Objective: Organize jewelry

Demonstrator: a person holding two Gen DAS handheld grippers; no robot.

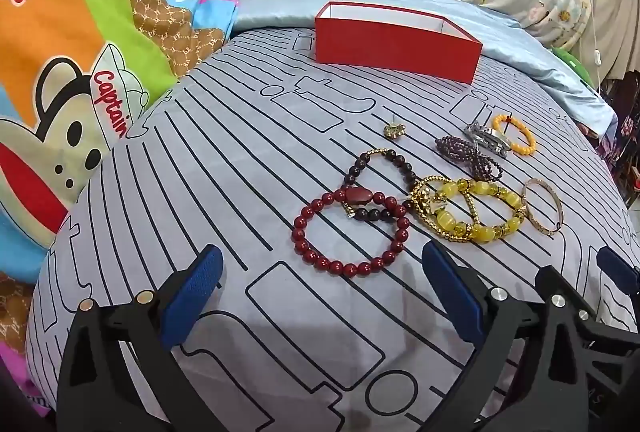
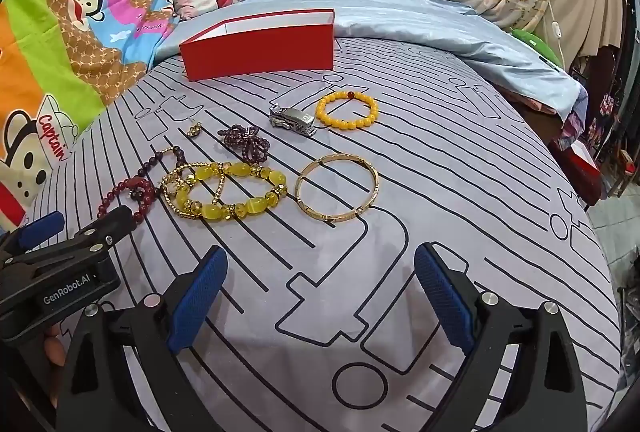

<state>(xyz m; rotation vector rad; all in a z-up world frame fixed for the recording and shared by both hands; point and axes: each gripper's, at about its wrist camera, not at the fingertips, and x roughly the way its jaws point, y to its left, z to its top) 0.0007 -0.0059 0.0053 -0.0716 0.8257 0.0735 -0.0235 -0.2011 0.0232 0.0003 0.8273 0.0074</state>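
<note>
Both the left gripper (image 1: 320, 296) and right gripper (image 2: 320, 292) gape apart, holding nothing, with the red bead bracelet (image 1: 352, 228) just ahead of the left.

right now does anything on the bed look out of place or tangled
Yes: a silver nail clipper lies among the jewelry, not a jewel. Also the dark bead bracelet overlaps the red bead bracelet, and the purple strand is bunched up. The red box sits tidy.

Left gripper (image 1: 322, 296) with black triangular frame, blue textured pads, round silver screws, right gripper (image 2: 320, 296) of same build, white "GenRobot.AI" marking on black body at nine o'clock, bare fingertip skin below it
</note>
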